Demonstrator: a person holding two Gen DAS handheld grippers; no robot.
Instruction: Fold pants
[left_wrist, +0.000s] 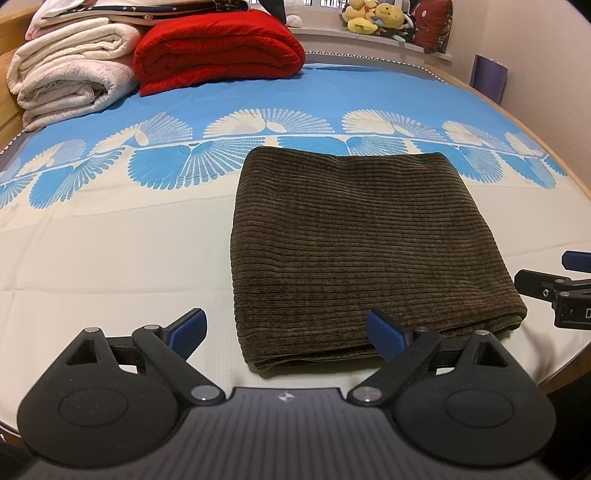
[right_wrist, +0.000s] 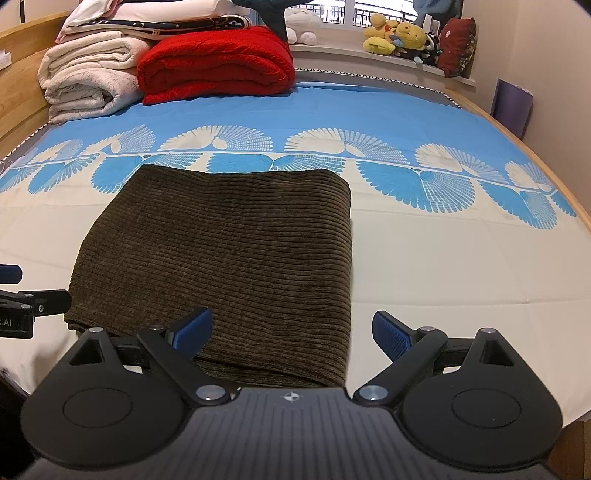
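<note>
The dark olive corduroy pants (left_wrist: 354, 243) lie folded into a thick rectangle on the bed; they also show in the right wrist view (right_wrist: 229, 258). My left gripper (left_wrist: 286, 330) is open and empty, just short of the fold's near left corner. My right gripper (right_wrist: 291, 330) is open and empty at the fold's near right corner. The right gripper also shows at the right edge of the left wrist view (left_wrist: 565, 288). The left gripper shows at the left edge of the right wrist view (right_wrist: 22, 302).
The bed sheet (left_wrist: 110, 251) is cream near me and blue with fan patterns farther away. Folded white blankets (left_wrist: 70, 74) and a red blanket (left_wrist: 218, 48) are stacked at the far left. Plush toys (left_wrist: 376, 18) sit on the window ledge. The wooden bed edge (right_wrist: 554, 177) runs along the right.
</note>
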